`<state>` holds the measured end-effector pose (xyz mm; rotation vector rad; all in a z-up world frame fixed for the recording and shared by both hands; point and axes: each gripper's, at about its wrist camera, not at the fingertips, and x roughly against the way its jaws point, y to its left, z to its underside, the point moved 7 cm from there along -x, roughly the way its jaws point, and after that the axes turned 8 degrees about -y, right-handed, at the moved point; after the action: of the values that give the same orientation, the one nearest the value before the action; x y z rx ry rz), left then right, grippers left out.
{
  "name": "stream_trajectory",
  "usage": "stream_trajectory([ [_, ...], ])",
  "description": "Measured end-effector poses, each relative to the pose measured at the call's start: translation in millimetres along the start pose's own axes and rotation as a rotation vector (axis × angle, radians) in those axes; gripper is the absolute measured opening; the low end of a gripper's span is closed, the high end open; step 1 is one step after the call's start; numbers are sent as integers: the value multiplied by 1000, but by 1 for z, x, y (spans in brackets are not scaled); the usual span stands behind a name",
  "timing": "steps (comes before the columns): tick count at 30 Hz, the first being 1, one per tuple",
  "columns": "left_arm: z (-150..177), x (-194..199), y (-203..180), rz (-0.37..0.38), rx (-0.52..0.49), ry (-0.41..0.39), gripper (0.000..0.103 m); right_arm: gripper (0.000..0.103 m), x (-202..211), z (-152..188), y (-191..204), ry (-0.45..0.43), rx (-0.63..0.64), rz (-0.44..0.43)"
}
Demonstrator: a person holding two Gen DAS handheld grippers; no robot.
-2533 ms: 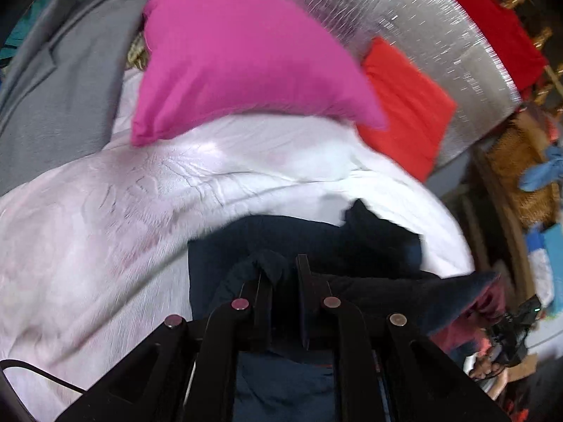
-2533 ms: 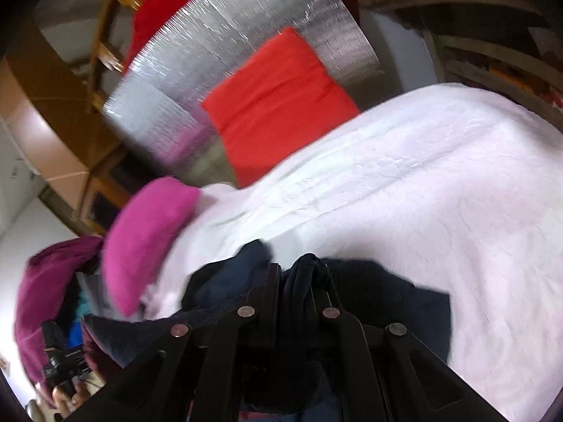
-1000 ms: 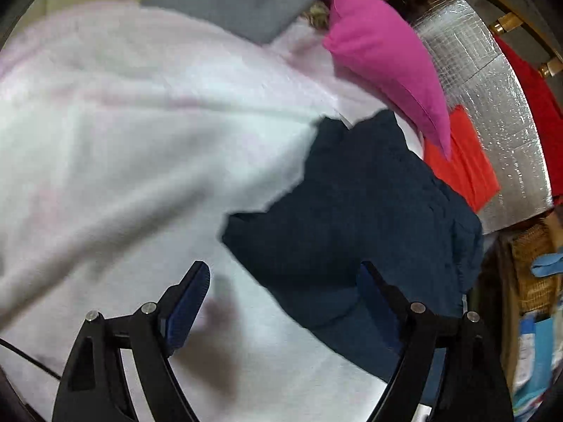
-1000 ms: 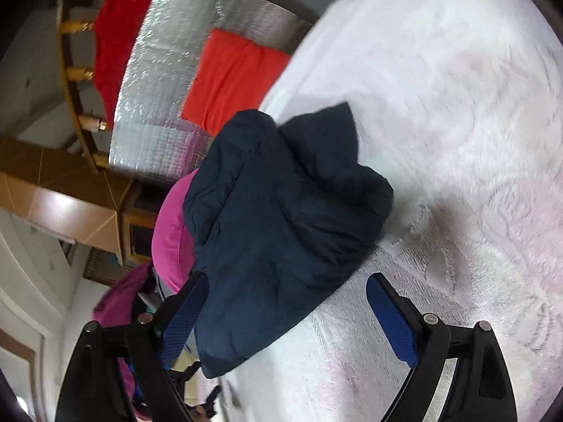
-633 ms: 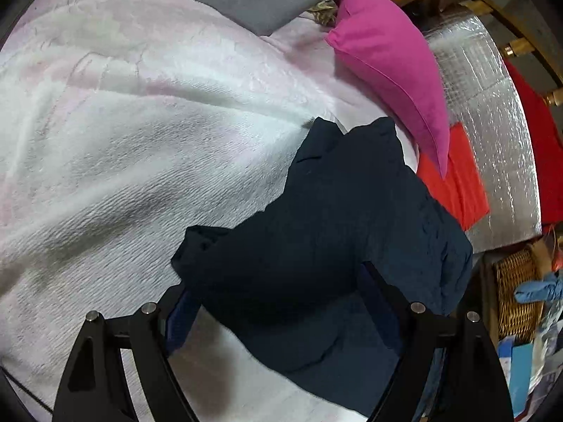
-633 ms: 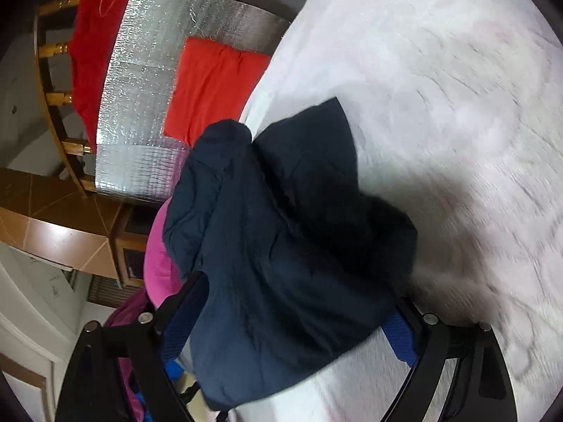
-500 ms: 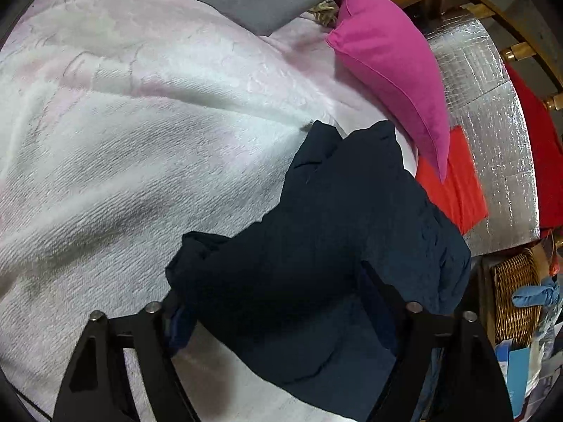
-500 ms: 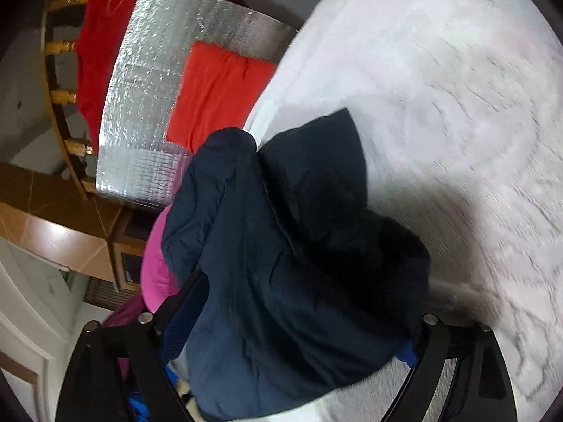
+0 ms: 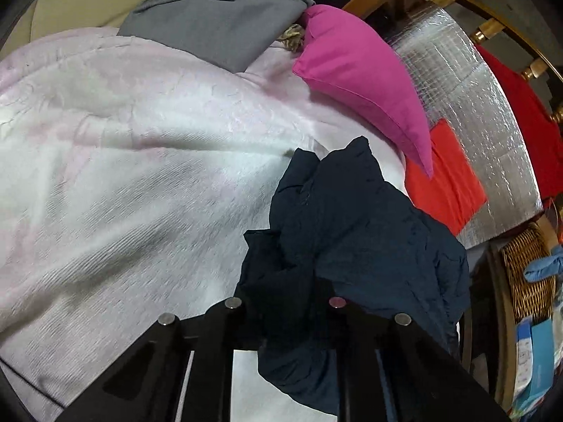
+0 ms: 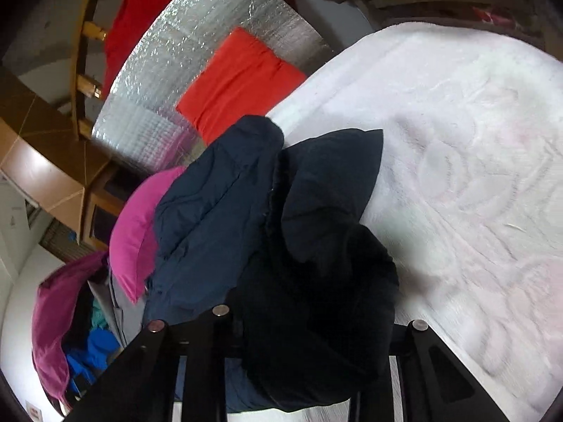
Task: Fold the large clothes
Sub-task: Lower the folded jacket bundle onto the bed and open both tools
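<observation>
Since a second ago both your grippers have gone from wide open over the jacket to pinched on it. Your left gripper (image 9: 286, 304) has its jaws drawn in on a bunched near edge of the jacket (image 9: 355, 232). Your right gripper (image 10: 313, 320) is buried in dark folds; jaws look drawn in on fabric, fingertips hidden. Jacket lies crumpled on the white blanket (image 9: 123, 176), just beside the pink pillow (image 9: 362, 81). Orange cloth (image 10: 239, 81) sits on the foil mat (image 10: 197, 35) beyond.
</observation>
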<state>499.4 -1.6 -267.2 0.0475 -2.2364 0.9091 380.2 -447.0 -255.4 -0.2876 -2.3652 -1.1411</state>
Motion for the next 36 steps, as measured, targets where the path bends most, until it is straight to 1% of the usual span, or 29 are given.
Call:
stream_trajectory([
  [6,29,37,15,13,-64,69,17,30,48,17,-24,76,25,15],
  [11,53,68,27,23,-123,88,17,31,94,42,-48,95,18,13],
  [13,64,79,35,7,-152,100,22,31,108,53,-59,109,2,21],
  [15,70,86,48,-14,-147,117,33,36,118,60,-68,145,-23,31],
  [16,70,89,54,-21,-137,123,35,39,122,62,-72,166,-39,35],
  [18,66,99,64,-23,-119,138,41,50,133,61,-76,198,-68,43],
  [19,64,105,67,-34,-127,138,43,52,140,59,-78,201,-73,45],
  [20,61,112,71,-52,-145,126,48,55,146,56,-80,211,-70,51],
  [21,58,120,73,-80,-176,97,51,55,154,55,-83,231,-59,61],
  [22,52,129,73,-123,-216,45,52,55,161,51,-83,237,-42,69],
  [23,48,134,72,-150,-245,6,55,56,165,45,-83,230,-21,78],
  [24,40,137,61,-183,-294,-38,59,58,174,33,-85,191,23,116],
  [25,36,137,53,-189,-327,-55,59,61,177,25,-79,154,53,146],
  [26,33,136,41,-185,-359,-70,61,68,182,13,-78,111,82,168],
  [27,30,133,30,-174,-376,-74,65,73,183,1,-72,66,104,171],
  [28,28,129,22,-163,-384,-72,67,75,180,-10,-64,36,116,157],
  [29,26,123,15,-156,-393,-65,70,75,173,-18,-57,28,124,144],
  [30,23,110,7,-168,-401,-47,70,75,156,-26,-46,33,139,129],
  [32,20,88,4,-196,-388,-16,70,76,128,-38,-33,31,161,123],
  [33,20,71,3,-203,-375,7,70,76,104,-46,-25,29,171,125],
  [34,20,58,2,-214,-368,25,70,76,89,-51,-23,30,177,131],
  [36,26,39,7,-231,-347,56,70,77,55,-60,-18,44,203,151],
])
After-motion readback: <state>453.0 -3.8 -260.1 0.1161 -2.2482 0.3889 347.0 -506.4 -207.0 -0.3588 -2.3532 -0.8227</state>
